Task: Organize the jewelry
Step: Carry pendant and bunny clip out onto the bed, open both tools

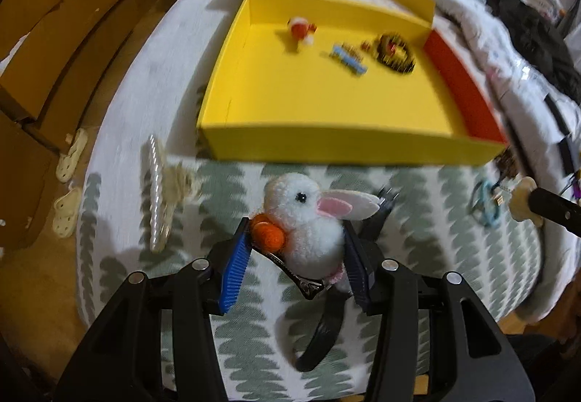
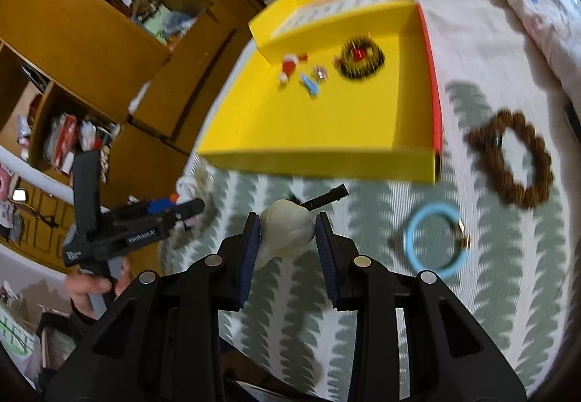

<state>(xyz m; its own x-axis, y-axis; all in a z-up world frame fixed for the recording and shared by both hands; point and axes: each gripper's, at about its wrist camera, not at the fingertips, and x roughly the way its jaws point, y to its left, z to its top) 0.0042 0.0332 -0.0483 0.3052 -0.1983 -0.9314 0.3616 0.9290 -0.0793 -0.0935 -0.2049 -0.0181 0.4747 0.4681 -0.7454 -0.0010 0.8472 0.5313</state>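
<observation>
Item one, far left on the bedspread (image 1: pixel 120 133): a pearl hair clip (image 1: pixel 157 198), lying loose with a cream bow beside it, not yet collected.

Item two, my left gripper (image 1: pixel 296 256): clenched on a white bunny hair clip (image 1: pixel 308 220) with an orange pompom, its metal clip showing under the plush. I carry it just short of the near wall of the yellow box (image 1: pixel 326 147).

Item three, the yellow box itself, open, on the bed ahead of me. On its floor, toward the far side: a red-and-white piece (image 1: pixel 301 29), a small blue clip (image 1: pixel 348 62), a dark beaded ring (image 1: pixel 395 51).

Item four, my right gripper (image 2: pixel 287 242): grasping a cream shell-shaped clip (image 2: pixel 287 231), likewise near the box's front wall.

Item five, right of the box on the bedspread: a brown bead bracelet (image 2: pixel 515 158) and a light blue bangle (image 2: pixel 434 238), both still loose.

Step in hand, by my reckoning: carrying two pieces to the box. The next move calls for clearing the near wall, lowering over bare yellow floor, then loosening each grip.
</observation>
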